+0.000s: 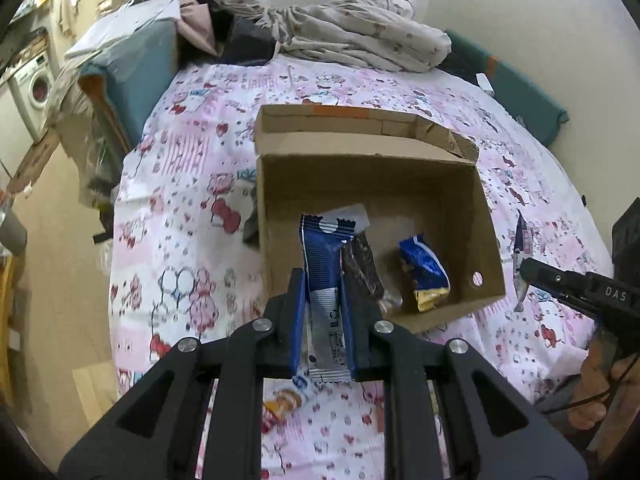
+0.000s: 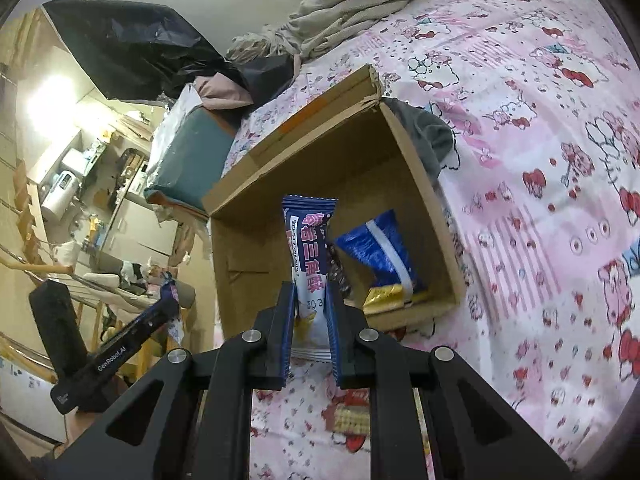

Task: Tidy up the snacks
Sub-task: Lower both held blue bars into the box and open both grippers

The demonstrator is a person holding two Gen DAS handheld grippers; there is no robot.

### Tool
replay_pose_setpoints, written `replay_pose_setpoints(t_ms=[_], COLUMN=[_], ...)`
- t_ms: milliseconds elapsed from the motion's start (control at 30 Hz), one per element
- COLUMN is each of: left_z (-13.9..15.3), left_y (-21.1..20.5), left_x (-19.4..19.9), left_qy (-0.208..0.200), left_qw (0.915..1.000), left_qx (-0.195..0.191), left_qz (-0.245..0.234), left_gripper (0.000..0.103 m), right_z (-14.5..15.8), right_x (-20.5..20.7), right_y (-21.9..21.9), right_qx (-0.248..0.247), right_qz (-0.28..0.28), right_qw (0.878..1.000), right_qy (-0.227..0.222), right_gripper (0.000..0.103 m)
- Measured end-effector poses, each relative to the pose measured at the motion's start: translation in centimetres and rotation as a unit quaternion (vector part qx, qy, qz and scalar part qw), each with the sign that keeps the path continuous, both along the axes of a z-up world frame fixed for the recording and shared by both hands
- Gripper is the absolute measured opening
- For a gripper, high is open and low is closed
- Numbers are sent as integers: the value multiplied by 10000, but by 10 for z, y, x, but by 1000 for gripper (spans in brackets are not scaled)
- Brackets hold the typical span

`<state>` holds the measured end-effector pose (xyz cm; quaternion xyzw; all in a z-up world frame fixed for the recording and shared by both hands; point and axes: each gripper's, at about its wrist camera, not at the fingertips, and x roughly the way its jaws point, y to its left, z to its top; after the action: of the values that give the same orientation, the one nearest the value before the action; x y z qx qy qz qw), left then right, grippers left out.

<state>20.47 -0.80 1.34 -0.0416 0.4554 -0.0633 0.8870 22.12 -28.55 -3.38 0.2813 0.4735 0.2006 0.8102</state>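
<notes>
Snacks sit ahead of both jaws: beyond them, the cardboard box [image 1: 372,184] on the bedsheet [image 1: 188,216] holds a blue bag [image 1: 426,276]. Left gripper [image 1: 324,312] clamps a blue packet [image 1: 326,264], back side showing; right gripper [image 2: 310,312] clamps another packet [image 2: 308,248], its pink characters perhaps a brand. "GenRobot.AI" shows only from the right wrist.

Both fisheye views bend strongly toward dark vignetted corners. Soft, even indoor light falls on the pink cartoon-print bedsheet [image 1: 192,184], with only faint shadow inside the brown open cardboard box [image 1: 486,216]. A blown-out ceiling lamp glare [image 2: 52,100] whitens the right view's left side; edge clutter looks smeared.
</notes>
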Motion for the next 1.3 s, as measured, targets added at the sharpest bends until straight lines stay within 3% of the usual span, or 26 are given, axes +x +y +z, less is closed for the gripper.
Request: replay_pose_setpoints(t_ms=[233,533,1033,1067,1133,1167,1200,1233,1300], left_z=[-19,-56,-63,-63,-63,-63,-63,-62,-60], left_y=[-9,-13,-20,-20,-21,-22,-23,-24,-26], left_x=[24,36,37,37,37,36,35,33,31], left_qy=[40,272,278,288,335,344,323,286,223], left_qw=[10000,9996,9995,9995,9994,9993,9994,9995,9995], left_qx=[39,123,105,66,22,44,83,100,72], left_qz=[-52,26,-86,-96,-126,-131,-133,-135,-188], left_gripper=[14,14,15,19,39,60,74,78,81], right_z=[-12,-28,-33,-32,-31,-30,-28,-27,-24], right_x=[17,27,30,30,30,30,30,29,28], right_y=[4,8,16,16,17,18,18,19,19], right_qx=[-200,-830,-1033,-1018,-1009,-1020,-1027,-1040,-1033], right_qz=[25,-188,-133,-138,-131,-140,-143,-154,-210], right_qw=[9997,9962,9942,9944,9946,9945,9945,9944,9944], right_qy=[107,176,272,256,216,192,154,123,49], right_gripper=[16,16,20,20,20,22,28,34,78])
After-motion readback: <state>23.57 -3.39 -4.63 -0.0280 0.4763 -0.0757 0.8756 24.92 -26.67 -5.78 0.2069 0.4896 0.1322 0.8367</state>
